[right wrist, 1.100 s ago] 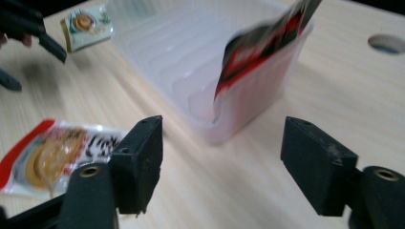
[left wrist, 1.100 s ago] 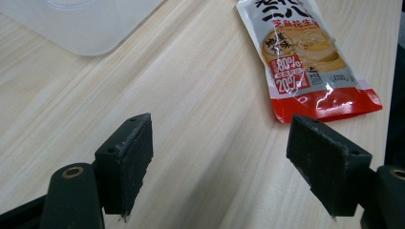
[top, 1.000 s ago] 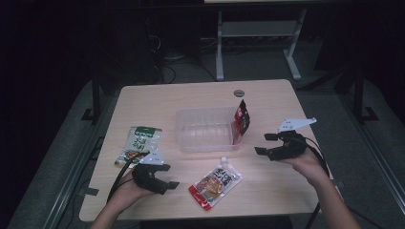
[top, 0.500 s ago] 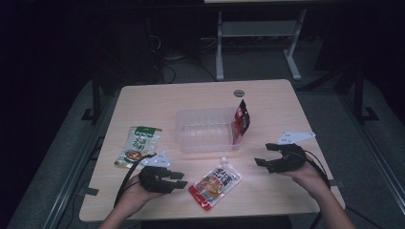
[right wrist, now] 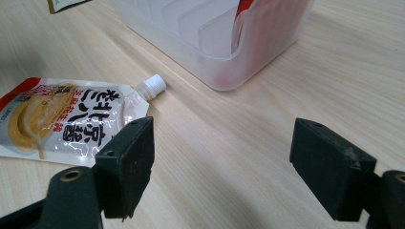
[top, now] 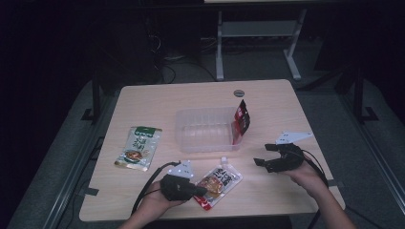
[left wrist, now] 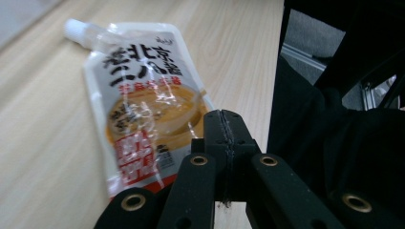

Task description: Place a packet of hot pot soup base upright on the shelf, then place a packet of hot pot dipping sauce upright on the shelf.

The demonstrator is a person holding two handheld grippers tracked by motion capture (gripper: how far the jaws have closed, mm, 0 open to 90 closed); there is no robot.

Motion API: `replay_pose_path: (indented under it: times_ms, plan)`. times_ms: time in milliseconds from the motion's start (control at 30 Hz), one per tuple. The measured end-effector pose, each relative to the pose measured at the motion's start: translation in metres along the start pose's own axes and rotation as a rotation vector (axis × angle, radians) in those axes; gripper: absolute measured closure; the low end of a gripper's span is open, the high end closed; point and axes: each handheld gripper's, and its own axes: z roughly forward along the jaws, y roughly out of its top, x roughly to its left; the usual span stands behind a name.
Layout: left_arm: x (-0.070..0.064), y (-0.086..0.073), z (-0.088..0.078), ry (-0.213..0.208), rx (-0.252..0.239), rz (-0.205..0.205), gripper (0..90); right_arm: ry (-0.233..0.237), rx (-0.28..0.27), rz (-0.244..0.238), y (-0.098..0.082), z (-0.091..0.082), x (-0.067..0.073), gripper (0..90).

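The left claw (left wrist: 224,138) is clenched tight with nothing in it, low by the near edge of the counter (top: 157,98). Its tip sits just over the bottom end of the spout pouch (left wrist: 143,109). The right claw (right wrist: 222,167) is released, jaws wide apart, near the right edge. The pouch lies flat between them, white cap (right wrist: 152,87) pointing at the clear tub (top: 205,130). It looks soft, squishy and shiny, so it may slip. The hard cap or a flat sealed edge looks best to pinch.
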Motion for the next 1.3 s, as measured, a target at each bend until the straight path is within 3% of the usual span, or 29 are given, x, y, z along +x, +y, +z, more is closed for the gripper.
replay_pose_path:
  times_ms: [367,533,833,1033,1133,1200,1233,1300]
  plan:
    - [0.001,-0.004,0.036,-0.028,0.059,-0.030,89.6,0.001,0.010,0.009,-0.002,0.002,-0.002,20.0]
    - [-0.001,-0.005,0.041,-0.016,0.089,-0.017,89.8,0.008,0.013,0.005,-0.003,0.002,-0.001,20.5]
    - [0.006,-0.008,0.034,0.033,0.098,-0.006,89.8,0.009,0.009,0.005,-0.002,0.001,0.000,20.4]
    - [0.020,-0.011,0.025,0.087,0.082,-0.053,89.8,0.010,0.002,-0.009,-0.003,0.002,-0.001,20.4]
    - [0.024,-0.012,0.022,0.086,0.066,-0.078,89.8,0.012,0.005,-0.009,-0.004,0.002,-0.002,20.4]
    - [0.023,-0.008,0.019,0.091,0.061,-0.074,89.7,0.012,0.006,-0.006,-0.004,0.003,-0.002,20.4]
    - [0.025,-0.002,0.013,0.094,0.044,-0.051,89.8,0.012,0.007,-0.005,-0.004,0.003,-0.002,20.4]
    - [0.026,0.003,0.007,0.100,0.013,-0.054,89.8,0.010,0.009,-0.002,-0.004,0.003,-0.001,20.4]
